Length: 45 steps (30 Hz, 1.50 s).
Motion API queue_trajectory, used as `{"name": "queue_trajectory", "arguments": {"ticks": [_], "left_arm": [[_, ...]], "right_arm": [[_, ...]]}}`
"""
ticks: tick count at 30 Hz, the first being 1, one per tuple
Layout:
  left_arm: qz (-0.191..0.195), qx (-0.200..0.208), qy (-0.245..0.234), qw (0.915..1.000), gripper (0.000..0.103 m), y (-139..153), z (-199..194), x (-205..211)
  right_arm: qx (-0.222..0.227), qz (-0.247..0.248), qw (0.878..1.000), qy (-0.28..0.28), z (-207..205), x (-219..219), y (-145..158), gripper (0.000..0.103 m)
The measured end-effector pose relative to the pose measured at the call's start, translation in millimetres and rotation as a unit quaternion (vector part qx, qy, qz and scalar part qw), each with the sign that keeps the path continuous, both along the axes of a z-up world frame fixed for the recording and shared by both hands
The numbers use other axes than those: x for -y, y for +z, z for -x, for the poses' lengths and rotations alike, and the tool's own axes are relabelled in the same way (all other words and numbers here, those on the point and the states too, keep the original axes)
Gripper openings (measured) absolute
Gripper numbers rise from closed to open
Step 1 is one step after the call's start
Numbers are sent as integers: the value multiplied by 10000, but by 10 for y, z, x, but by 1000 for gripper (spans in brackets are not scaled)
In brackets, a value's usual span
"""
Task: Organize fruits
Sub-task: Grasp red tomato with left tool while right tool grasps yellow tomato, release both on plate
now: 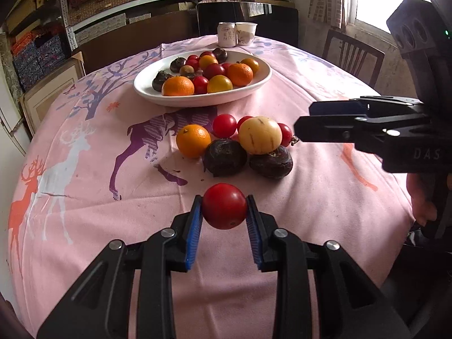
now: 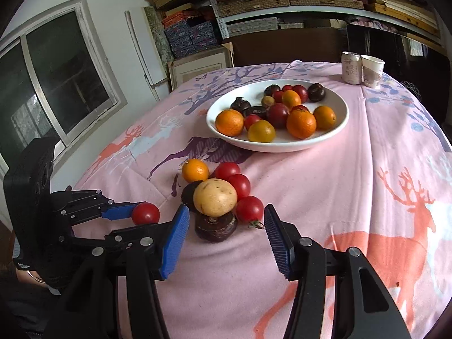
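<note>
Your left gripper (image 1: 224, 210) pinches a red tomato (image 1: 224, 210) low in the frame, so carry it up to the white plate (image 1: 147, 90) at upper centre, while your right gripper (image 2: 226, 234) hangs spread before the loose fruit pile (image 2: 217, 195)

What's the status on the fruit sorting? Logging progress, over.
Left claw shut on red tomato, lifted short of the white plate. Right claw open, empty, near the loose pile. Yellow melon sits on dark fruits; could roll.
</note>
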<state>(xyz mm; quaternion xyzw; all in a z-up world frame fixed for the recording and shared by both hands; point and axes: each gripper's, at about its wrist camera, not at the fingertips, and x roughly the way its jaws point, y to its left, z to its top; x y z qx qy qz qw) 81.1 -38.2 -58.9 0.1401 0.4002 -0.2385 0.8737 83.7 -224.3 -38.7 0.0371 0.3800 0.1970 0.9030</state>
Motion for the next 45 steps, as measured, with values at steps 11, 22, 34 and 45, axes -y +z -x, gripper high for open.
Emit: {"name": "queue_trajectory", "arguments": {"ticks": [11,22,34,45], "left_arm": [[116,-108,334,9993,29,-26,-49,-186],[548,234,444,9972,29,376,-511,-151],[470,161,705,9963,44,529,-2043,507],[-40,332,294,9990,72,385,-1081,140]], "right_arm": [[-170,469,9987,-80,-223,-275,-141,41],[149,-395,9972,-614,-500,487,373,42],[-197,-458,9926,-1111,-1892,723,382,43],[-55,-162,9993,-319,-721,475,242,52]]}}
